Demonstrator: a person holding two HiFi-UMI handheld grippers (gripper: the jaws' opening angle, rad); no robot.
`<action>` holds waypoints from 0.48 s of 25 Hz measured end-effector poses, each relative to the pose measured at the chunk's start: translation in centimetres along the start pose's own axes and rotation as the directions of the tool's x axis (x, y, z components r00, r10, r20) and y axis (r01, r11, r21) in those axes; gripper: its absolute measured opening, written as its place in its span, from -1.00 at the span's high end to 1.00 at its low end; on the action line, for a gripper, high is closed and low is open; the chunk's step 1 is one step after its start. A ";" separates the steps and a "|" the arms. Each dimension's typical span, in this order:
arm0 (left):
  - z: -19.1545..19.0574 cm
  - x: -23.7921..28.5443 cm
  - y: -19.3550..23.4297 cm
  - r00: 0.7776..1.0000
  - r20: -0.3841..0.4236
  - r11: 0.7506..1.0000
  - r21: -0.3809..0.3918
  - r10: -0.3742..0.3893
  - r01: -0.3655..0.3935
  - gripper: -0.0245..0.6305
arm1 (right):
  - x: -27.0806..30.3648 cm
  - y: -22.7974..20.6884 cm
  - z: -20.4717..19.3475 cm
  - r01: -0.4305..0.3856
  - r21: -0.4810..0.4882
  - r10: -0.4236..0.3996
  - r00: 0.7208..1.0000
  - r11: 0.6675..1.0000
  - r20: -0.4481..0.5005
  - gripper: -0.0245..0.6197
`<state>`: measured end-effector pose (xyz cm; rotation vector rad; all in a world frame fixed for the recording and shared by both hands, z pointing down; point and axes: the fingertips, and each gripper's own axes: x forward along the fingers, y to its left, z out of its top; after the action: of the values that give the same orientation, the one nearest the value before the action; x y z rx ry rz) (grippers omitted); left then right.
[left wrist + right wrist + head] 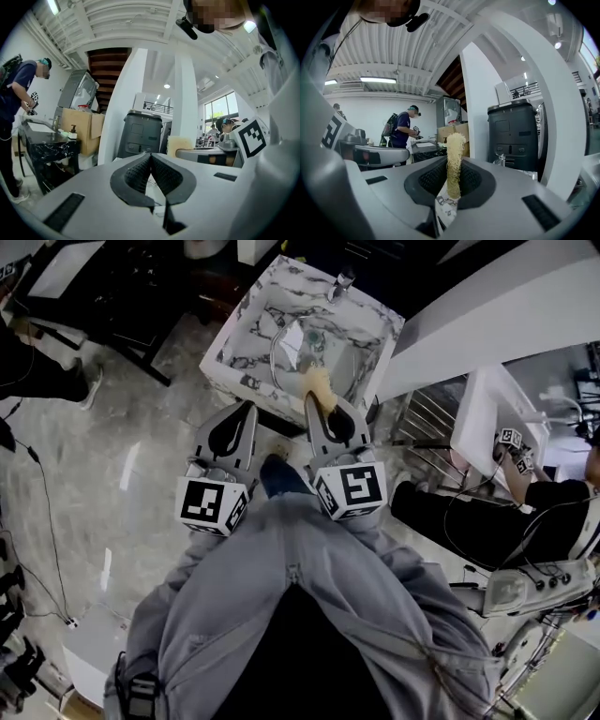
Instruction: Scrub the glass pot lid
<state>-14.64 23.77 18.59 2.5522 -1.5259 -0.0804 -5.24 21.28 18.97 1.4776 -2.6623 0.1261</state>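
- Two hand-held grippers sit side by side at the middle of the head view, both pointing to 12 o'clock: the left hand-held gripper and the right hand-held gripper.
- The left hand-held gripper is clenched. In its own view the two ribbed pads meet at the tip with nothing between them.
- The right hand-held gripper grasps one sponge, a pale yellow, fibrous one. It stands on edge between the pads and sticks out past the tips.
- One lid, clear glass with a knob, lies in one marble sink at 12 o'clock from the grippers.
- In the head view the sponge's tip shows over the sink's near side, at 6 o'clock from the lid.
- One faucet stands on the sink's far rim.
- There are two marker cubes, one on the left hand-held gripper and one on the right.
- Two other people show in the head view: one in black at 3 o'clock, and one at 10 o'clock, cut off by the edge.
- One dark bin stands at 3 o'clock in the right gripper view.
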 end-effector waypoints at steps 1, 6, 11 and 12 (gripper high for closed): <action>0.1 1.3 0.4 1.000 -0.005 1.000 -0.001 -0.007 0.007 0.88 | 1.0 -0.9 -0.1 0.004 0.002 -0.004 1.000 1.000 -0.007 0.75; 0.9 8.0 2.1 0.999 -0.012 0.999 0.015 -0.051 0.051 0.88 | 4.8 -4.5 -0.8 0.022 0.026 -0.020 0.999 0.999 -0.042 0.75; 1.4 12.3 1.5 0.993 -0.017 0.993 0.033 -0.113 0.114 0.88 | 6.2 -7.4 -0.5 0.051 0.041 -0.050 0.998 0.998 -0.030 0.76; 1.4 12.9 1.2 0.992 -0.020 0.991 0.036 -0.126 0.126 0.88 | 6.2 -8.0 -0.4 0.060 0.044 -0.059 0.998 0.997 -0.025 0.75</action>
<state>-9.75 11.70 17.92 2.6695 -1.3717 -0.0450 -1.68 11.94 20.35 1.5561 -2.6105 0.1983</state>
